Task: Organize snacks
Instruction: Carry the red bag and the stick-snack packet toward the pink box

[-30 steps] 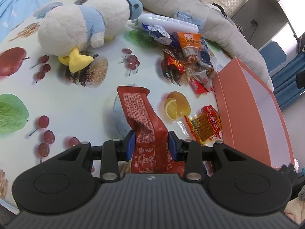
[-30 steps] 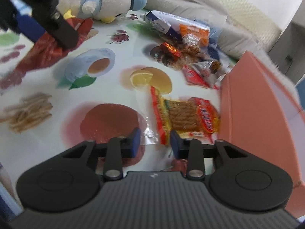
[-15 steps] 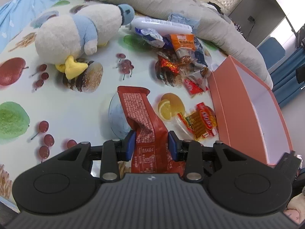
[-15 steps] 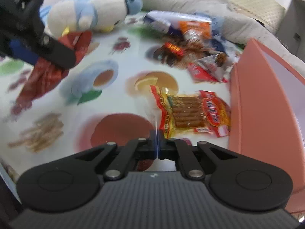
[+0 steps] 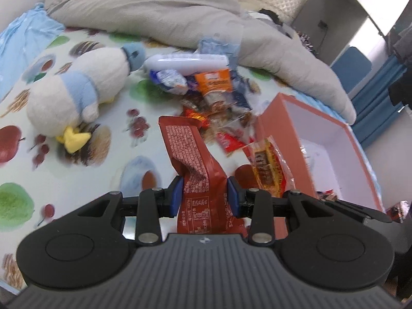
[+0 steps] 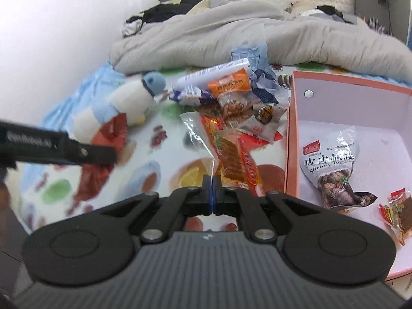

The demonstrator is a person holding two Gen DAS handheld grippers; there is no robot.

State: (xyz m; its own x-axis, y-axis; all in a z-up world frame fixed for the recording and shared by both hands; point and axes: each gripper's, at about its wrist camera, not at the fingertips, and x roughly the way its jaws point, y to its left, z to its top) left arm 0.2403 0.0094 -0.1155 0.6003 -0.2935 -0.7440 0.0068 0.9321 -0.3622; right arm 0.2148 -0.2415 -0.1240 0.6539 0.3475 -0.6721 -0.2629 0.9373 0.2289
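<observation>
My left gripper [image 5: 205,195] is shut on a dark red snack packet [image 5: 191,152], held up above the fruit-print cloth. My right gripper [image 6: 211,193] is shut on the clear edge of a yellow-and-red sausage-stick packet [image 6: 233,154], which hangs lifted off the cloth beside the pink box [image 6: 289,139]. That same packet [image 5: 267,166] shows in the left wrist view in front of the pink box [image 5: 280,134]. A shrimp snack bag [image 6: 332,170] and another small packet [image 6: 397,212] lie inside the box. A pile of loose snacks [image 6: 231,97] sits behind.
A white-and-blue plush penguin [image 5: 77,97] lies on the cloth to the left. A grey blanket [image 5: 180,18] is heaped along the far side. The left gripper's arm [image 6: 59,146] crosses the right wrist view at the left. A blue chair [image 5: 352,64] stands beyond the bed.
My right gripper shut on the edge of the sausage-stick packet and lifted it off the cloth toward the pink box. My left gripper rose with the red packet still in it.
</observation>
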